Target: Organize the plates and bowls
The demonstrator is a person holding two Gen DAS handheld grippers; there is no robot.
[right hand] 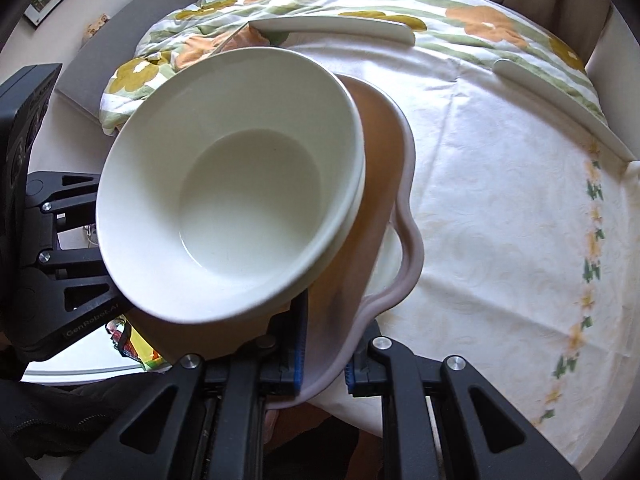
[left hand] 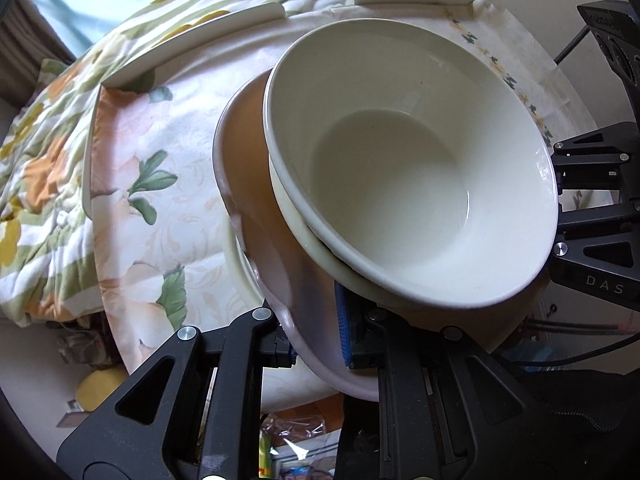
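Note:
A pink plate with a wavy rim (left hand: 256, 184) (right hand: 384, 184) is held over the cloth-covered table, tilted in both views. Two nested white bowls ride on it; the top bowl (left hand: 400, 168) (right hand: 240, 184) is empty, and only the rim of the lower bowl (left hand: 304, 236) shows. My left gripper (left hand: 320, 344) is shut on the plate's near rim, blue pads on either side of it. My right gripper (right hand: 324, 364) is shut on the opposite rim. A white edge (right hand: 388, 256) shows under the pink plate; I cannot tell what it is.
The table's white floral cloth (left hand: 160, 200) (right hand: 500, 200) is ringed by raised white edge guards (left hand: 240, 20) (right hand: 340, 26). A flowered quilt (left hand: 40, 160) (right hand: 360, 0) lies beyond it. Clutter and packets (left hand: 288, 440) sit on the floor below the table edge.

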